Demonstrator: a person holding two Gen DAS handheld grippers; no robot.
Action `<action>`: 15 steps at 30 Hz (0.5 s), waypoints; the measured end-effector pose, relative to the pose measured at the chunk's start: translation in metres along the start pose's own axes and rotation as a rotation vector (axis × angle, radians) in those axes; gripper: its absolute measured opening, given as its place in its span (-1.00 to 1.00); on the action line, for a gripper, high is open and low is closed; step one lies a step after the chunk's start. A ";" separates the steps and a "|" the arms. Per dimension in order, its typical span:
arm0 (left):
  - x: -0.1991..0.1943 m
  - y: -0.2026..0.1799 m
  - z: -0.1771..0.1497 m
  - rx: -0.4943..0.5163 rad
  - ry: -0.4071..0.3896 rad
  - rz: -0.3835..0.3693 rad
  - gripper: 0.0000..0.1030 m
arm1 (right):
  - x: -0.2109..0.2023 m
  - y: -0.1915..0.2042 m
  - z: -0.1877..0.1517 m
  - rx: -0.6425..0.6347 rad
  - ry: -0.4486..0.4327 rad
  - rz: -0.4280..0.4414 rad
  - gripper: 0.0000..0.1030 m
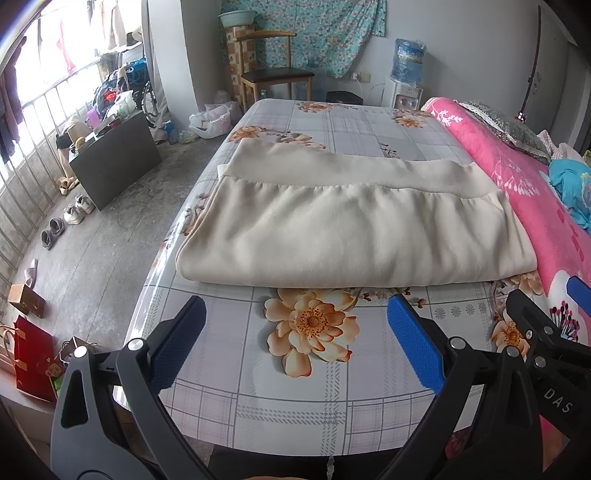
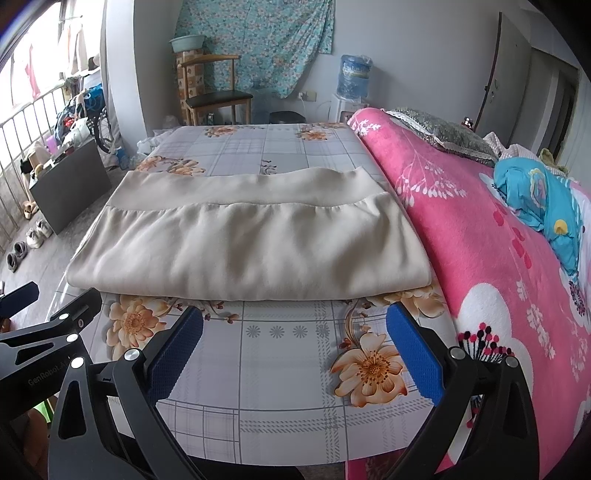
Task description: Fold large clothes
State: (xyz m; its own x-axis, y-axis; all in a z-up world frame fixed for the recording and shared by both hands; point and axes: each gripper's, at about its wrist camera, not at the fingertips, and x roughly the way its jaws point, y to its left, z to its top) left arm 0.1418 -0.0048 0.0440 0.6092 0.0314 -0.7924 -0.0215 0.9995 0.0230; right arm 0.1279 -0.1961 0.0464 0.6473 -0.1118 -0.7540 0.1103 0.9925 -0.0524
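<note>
Cream garment folded on bed; both grippers agape

Bright daylight from blown-out window at left, soft shadows, strong fisheye edge curvature, sharp focus

From my remote feed, daylight pours through a barred window on the left onto a grey concrete floor. A wooden chair stands against the far grey wall, beneath a hanging teal floral cloth, with a water dispenser to its right. A dark cabinet sits near the window, with pairs of shoes lined up beside it. The bed's checked floral sheet fills the foreground, with a pink blanket alongside on the right. A red gift bag stands on the floor at lower left.
</note>
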 end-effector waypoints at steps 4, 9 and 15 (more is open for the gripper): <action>-0.002 0.000 0.001 0.000 -0.002 -0.001 0.85 | 0.000 0.000 0.000 0.001 0.000 -0.001 0.88; -0.004 -0.001 0.001 -0.001 -0.006 -0.002 0.85 | -0.002 0.000 0.001 -0.001 -0.003 -0.001 0.88; -0.004 -0.001 0.001 -0.001 -0.006 -0.002 0.85 | -0.002 0.000 0.001 0.000 -0.002 -0.001 0.88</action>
State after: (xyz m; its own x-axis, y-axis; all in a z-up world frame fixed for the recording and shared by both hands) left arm 0.1404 -0.0060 0.0473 0.6136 0.0295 -0.7890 -0.0214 0.9996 0.0207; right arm 0.1273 -0.1957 0.0490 0.6489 -0.1133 -0.7524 0.1114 0.9923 -0.0534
